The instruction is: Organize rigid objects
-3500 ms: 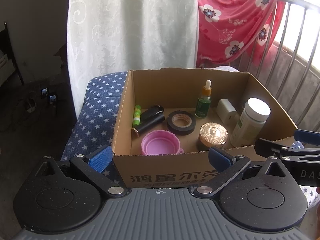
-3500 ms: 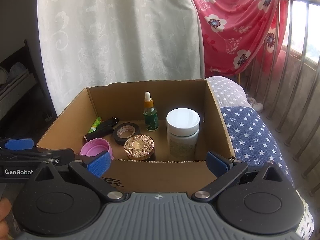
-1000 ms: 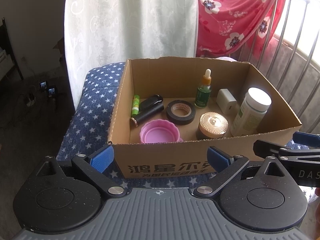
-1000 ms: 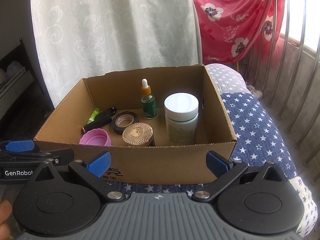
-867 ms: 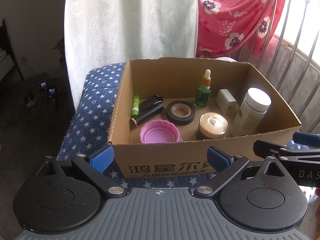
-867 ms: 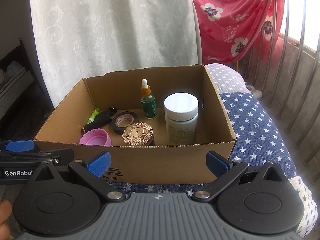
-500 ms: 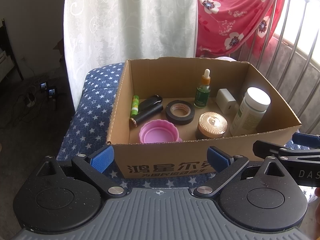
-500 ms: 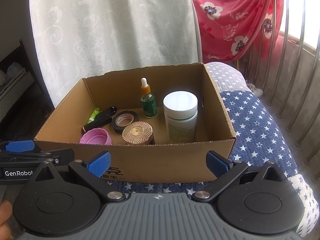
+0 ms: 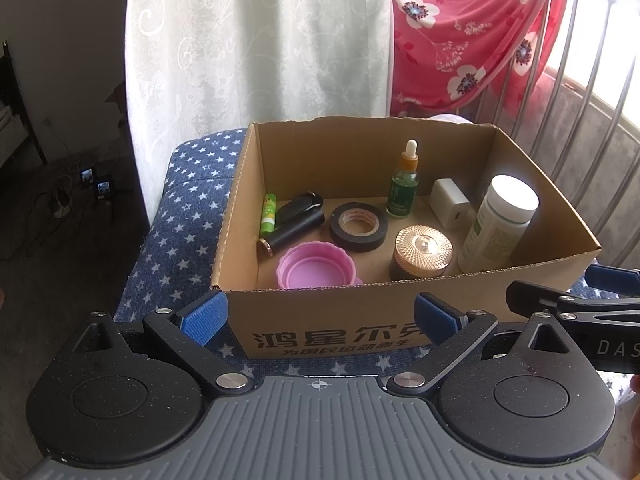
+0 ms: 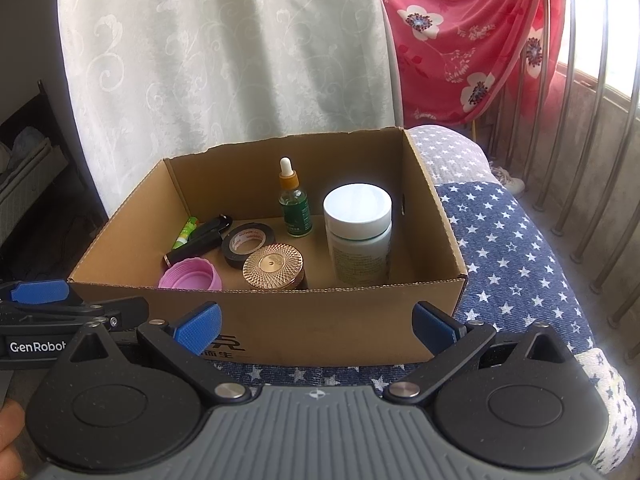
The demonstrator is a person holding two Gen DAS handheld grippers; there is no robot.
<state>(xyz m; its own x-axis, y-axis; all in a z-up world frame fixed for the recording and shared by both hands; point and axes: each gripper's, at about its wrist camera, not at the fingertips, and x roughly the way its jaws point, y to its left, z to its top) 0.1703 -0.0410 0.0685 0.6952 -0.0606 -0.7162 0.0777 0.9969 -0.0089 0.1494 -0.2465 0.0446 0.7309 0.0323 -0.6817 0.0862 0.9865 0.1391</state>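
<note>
A cardboard box point(image 9: 400, 332) point(image 10: 320, 320) stands on a star-patterned cushion. Inside lie a pink lid point(image 9: 316, 270) point(image 10: 190, 276), a black tape roll point(image 9: 358, 231) point(image 10: 248, 242), a gold-lidded jar point(image 9: 422, 252) point(image 10: 274, 266), a green dropper bottle point(image 9: 404, 184) point(image 10: 295, 208), a white jar point(image 9: 500, 220) point(image 10: 358, 232), a white charger point(image 9: 450, 206), a black tube point(image 9: 292, 232) and a green stick point(image 9: 269, 212). My left gripper point(image 9: 320, 316) and right gripper point(image 10: 318, 322) are open and empty, held side by side in front of the box's near wall.
The blue star cushion point(image 10: 512, 248) point(image 9: 176, 248) extends left and right of the box. A white curtain point(image 9: 260, 48) and red floral cloth point(image 10: 460, 36) hang behind. Metal railing point(image 10: 600, 120) runs along the right. Dark floor with cables point(image 9: 60, 208) lies on the left.
Both grippers have drawn back and risen slightly from the box over the last seconds, showing more of its front wall. Both stay open; nothing in the box has moved.
</note>
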